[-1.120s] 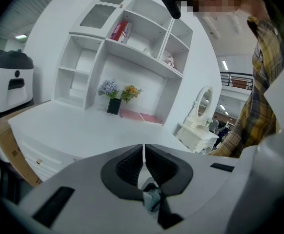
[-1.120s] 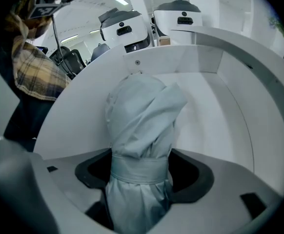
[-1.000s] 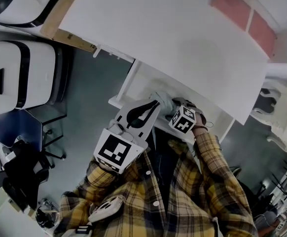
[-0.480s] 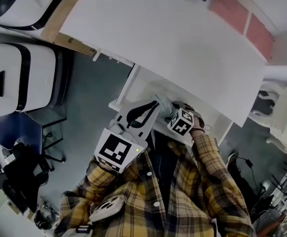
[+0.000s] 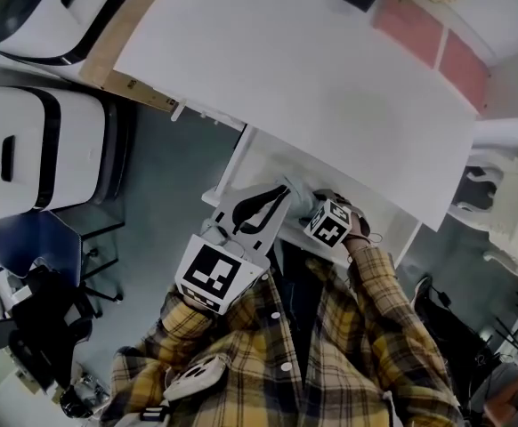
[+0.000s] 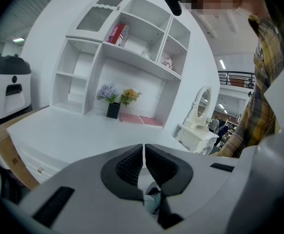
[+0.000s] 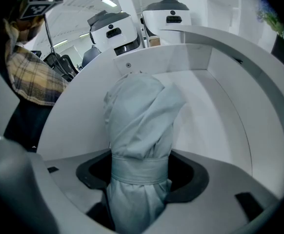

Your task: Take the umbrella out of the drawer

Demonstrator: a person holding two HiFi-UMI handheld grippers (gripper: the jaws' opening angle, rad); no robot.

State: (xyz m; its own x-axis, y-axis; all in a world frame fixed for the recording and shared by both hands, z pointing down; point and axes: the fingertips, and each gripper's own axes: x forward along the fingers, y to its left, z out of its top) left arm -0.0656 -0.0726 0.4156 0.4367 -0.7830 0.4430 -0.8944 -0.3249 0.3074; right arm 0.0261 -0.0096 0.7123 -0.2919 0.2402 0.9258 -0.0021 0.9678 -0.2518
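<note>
Two tools: I am working one in each hand from far away.
Right tool (image 7: 141, 179): it is squeezing the umbrella (image 7: 139, 121) around its middle, right on the strap (image 7: 141, 168).
Left tool (image 6: 144, 156): its jaws are pressing together with nothing between them. It is hanging just beside the right tool, over the front of the drawer (image 7: 215, 116).
Umbrella: it is folded up and pale grey-blue. Its far end is pointing into the open drawer, so I am thinking it is not out yet.
Drawer: it is sitting pulled out under the white tabletop (image 5: 312, 69).
Slipping: the cloth is soft and squashy. If I am pulling too fast, the umbrella could be sliding out of the jaws and dropping back in.
Bumping: the tabletop is hanging over the back part of the drawer. If I am lifting straight up, the umbrella could be knocking against its edge.
Crowding: the left tool is very near. If I am swinging the umbrella that way, it could be hitting that tool and twisting loose.
</note>
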